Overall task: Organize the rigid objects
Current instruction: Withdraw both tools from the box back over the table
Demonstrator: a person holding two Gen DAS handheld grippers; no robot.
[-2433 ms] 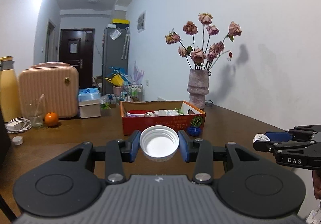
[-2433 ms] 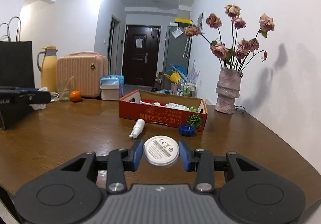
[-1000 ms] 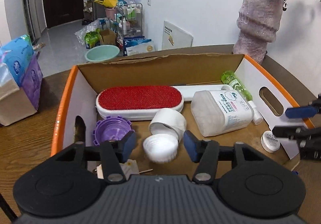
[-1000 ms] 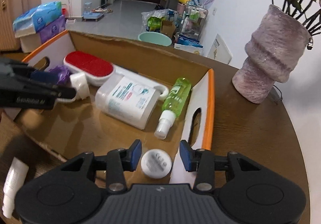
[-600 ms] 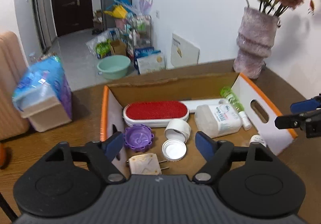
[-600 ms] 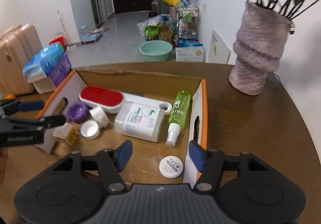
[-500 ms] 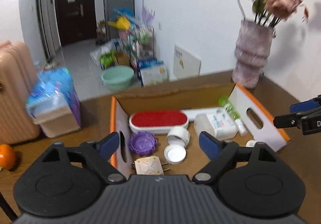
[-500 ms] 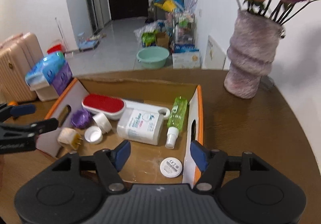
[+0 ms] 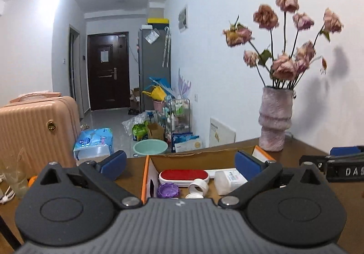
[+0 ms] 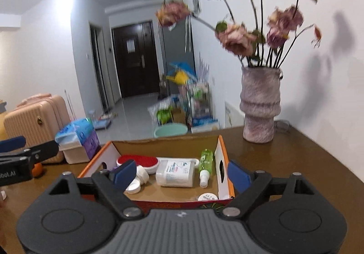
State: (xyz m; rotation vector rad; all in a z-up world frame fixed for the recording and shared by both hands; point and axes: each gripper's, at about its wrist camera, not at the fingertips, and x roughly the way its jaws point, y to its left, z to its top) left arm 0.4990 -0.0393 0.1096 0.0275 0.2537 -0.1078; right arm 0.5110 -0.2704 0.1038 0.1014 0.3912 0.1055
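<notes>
An orange-rimmed cardboard box [image 9: 145, 176] [image 10: 224, 163] lies on the brown table. It holds a red lint brush [image 9: 184, 175], a white bottle [image 10: 175, 172], a green spray bottle [image 10: 206, 160], a purple cap [image 9: 168, 190], a white cap [image 10: 133, 185] and a small white disc [image 10: 207, 197]. My left gripper [image 9: 180, 160] hovers behind the box's near left side, its jaws opening with nothing between them. My right gripper [image 10: 180, 174] hangs back from the near wall, its jaws opening too and holding nothing. The left gripper's fingers [image 10: 34, 151] show at the far left of the right wrist view.
A pink vase of dried roses [image 9: 275, 122] [image 10: 259, 113] stands on the table behind the box's right end. A pink suitcase [image 9: 34, 131] and a tissue pack on a plastic box [image 9: 94, 147] sit left of the cardboard box. Past the table's far edge is a cluttered hallway floor.
The white cap and the white disc were let go and now lie in the box. Both grippers have pulled back and risen, their jaws spreading wider, and the views have tilted up.
</notes>
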